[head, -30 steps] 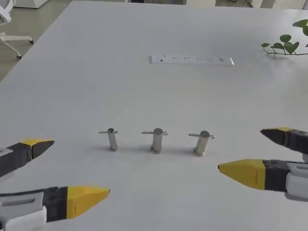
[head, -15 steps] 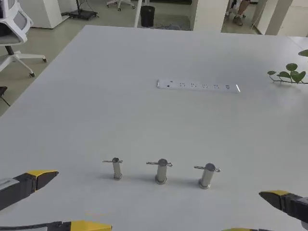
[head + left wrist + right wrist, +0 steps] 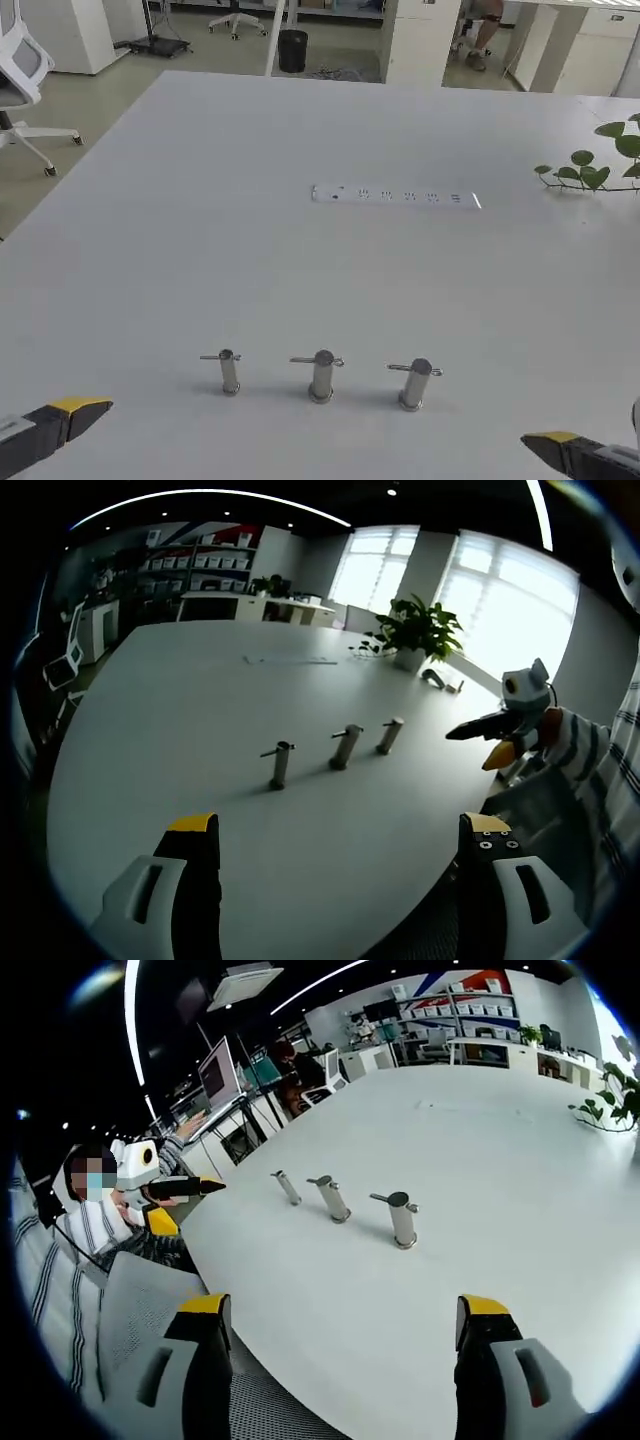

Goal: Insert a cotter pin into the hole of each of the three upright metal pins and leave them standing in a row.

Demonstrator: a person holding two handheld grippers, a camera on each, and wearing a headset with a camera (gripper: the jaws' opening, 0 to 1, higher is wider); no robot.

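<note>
Three metal pins stand upright in one row on the white table [image 3: 300,240], toward 6 o'clock in the head view. They are the left pin [image 3: 229,372], the middle pin [image 3: 321,376] and the right pin [image 3: 414,385], each apart from its neighbour. There are three cotter pins, and each lies crosswise through the top of one pin: the first cotter pin [image 3: 208,356] in the left pin, the second cotter pin [image 3: 300,360] in the middle pin, and the third cotter pin [image 3: 397,368] in the right pin.

There are two grippers. The left gripper [image 3: 338,825] has its two yellow-tipped jaws spread wide with nothing between them. In its own view the row lies ahead, toward 12 o'clock and well apart from the tips. The right gripper [image 3: 342,1307] is likewise released and empty, with the row ahead at 12 o'clock in its view. In the head view one yellow tip of each gripper shows, at 8 and at 4 o'clock, and both are clear of the pins.

One power strip [image 3: 395,196] lies on the table at 12 o'clock from the row. Leaves of one plant [image 3: 585,172] reach in at 2 o'clock. One office chair [image 3: 22,80] stands off the table at 10 o'clock, and one dark bin [image 3: 292,50] stands beyond the far edge.
</note>
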